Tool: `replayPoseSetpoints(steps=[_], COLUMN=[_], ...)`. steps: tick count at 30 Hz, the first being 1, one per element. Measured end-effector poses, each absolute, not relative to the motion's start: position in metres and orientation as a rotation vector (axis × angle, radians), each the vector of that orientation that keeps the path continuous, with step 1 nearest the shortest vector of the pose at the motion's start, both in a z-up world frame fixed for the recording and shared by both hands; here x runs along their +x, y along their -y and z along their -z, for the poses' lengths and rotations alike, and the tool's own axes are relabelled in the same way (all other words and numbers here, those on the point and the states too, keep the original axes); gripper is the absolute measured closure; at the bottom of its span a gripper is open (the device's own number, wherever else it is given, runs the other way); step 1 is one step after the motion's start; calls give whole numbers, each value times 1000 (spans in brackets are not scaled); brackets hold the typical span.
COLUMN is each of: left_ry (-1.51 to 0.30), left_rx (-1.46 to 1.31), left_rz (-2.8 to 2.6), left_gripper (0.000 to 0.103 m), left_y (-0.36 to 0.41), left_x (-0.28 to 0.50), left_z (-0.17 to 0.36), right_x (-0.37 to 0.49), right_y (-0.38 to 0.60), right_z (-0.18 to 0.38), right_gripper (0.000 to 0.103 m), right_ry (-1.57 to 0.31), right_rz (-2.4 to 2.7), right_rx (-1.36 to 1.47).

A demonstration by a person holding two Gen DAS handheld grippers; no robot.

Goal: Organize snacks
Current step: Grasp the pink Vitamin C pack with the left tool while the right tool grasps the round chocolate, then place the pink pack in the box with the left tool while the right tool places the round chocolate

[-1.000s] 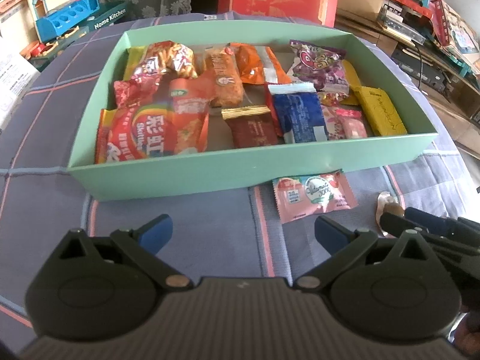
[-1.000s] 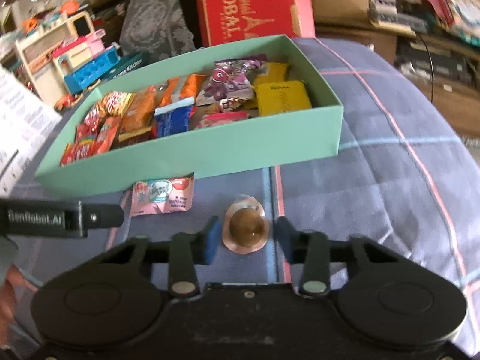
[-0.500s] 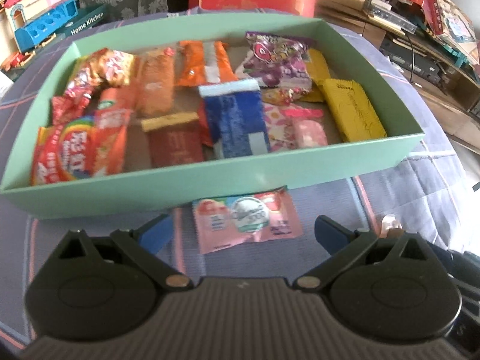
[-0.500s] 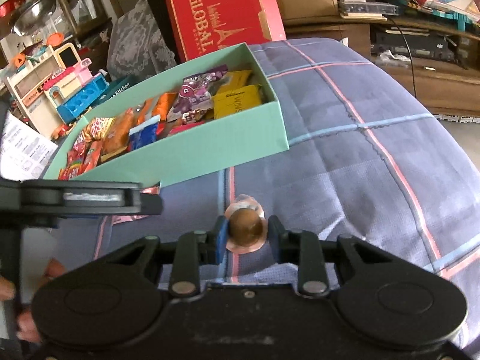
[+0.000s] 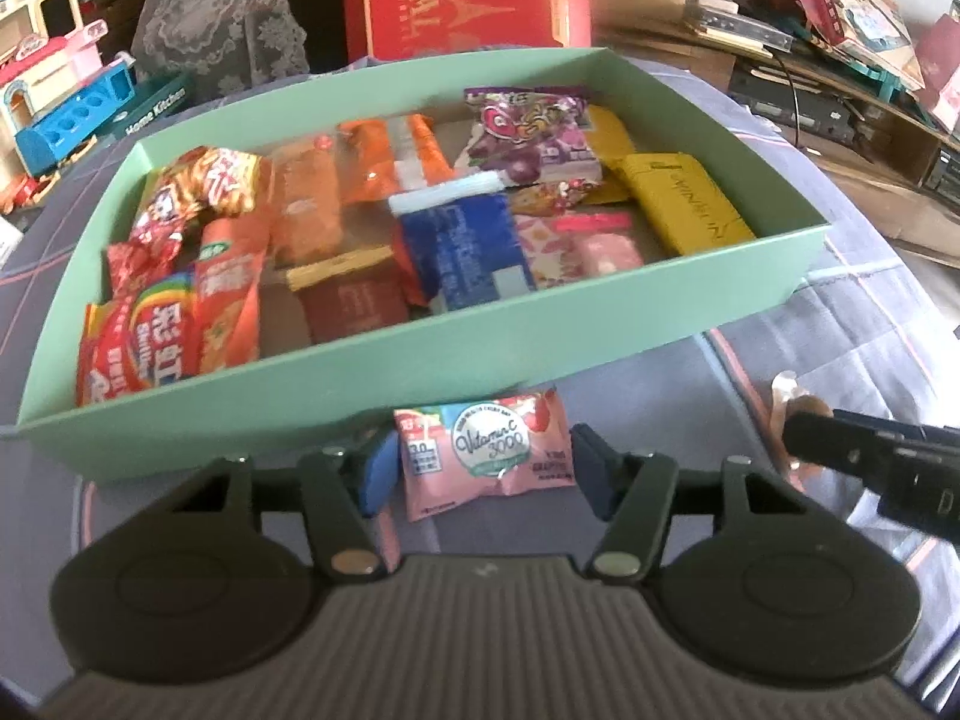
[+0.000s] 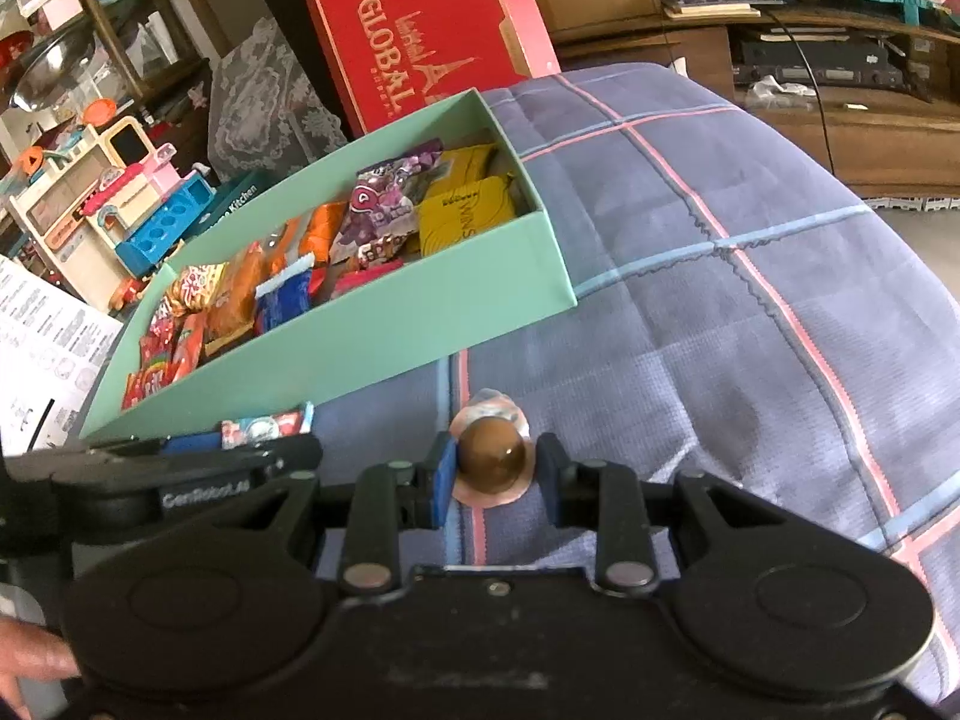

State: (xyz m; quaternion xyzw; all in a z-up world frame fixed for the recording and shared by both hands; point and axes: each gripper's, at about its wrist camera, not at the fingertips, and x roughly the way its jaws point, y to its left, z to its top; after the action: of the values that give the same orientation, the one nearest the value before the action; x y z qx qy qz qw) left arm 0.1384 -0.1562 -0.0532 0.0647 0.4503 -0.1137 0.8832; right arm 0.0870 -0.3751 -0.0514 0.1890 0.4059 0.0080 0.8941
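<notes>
Your left gripper (image 5: 483,468) has the pink sachet (image 5: 485,456) squarely between its jaws, which are closing now; the pads flank the sachet's two short ends but I can't see them pressing yet. The sachet lies flat on the bed (image 6: 750,312), just outside the middle of the green box's (image 5: 420,372) near wall, long axis parallel to that wall and running across the jaw gap. So the jaws close along its length, and I'd expect it to buckle upward rather than sit firm. It lies straight ahead of you with the box directly behind it, so the coming move is probably a lift over the near wall and forward. Your right gripper (image 6: 495,468) is pinching the brown jelly cup (image 6: 492,459), jaws nearly together on its dome with the foil rim splayed out below, near the box's near-right corner and to the right of the sachet. The two grippers are just beside each other; the right one's finger shows at the right edge of the left wrist view. The left is nearer the box's middle, the right nearer its right end. My read: drop each on its own side to avoid crossing. The box is crowded, with bare floor only near the front centre.
</notes>
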Motion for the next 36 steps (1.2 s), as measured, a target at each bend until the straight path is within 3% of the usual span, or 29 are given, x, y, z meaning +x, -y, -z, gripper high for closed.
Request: replayPoseSetpoints(steps=[11, 23, 36], left_ry=[-979, -908, -812], left_rx=[63, -32, -110], left_rz=[244, 262, 207], left_gripper=[45, 45, 44], left_y=[121, 90, 53], left_x=[119, 102, 144], left_z=[43, 0, -41], right_x=[85, 86, 124], right_y=[363, 338, 325], right_z=[44, 0, -39], right_gripper=[75, 75, 75], right_ry=[-864, -800, -725], right_rz=[-28, -71, -85], right_rx=[406, 352, 335])
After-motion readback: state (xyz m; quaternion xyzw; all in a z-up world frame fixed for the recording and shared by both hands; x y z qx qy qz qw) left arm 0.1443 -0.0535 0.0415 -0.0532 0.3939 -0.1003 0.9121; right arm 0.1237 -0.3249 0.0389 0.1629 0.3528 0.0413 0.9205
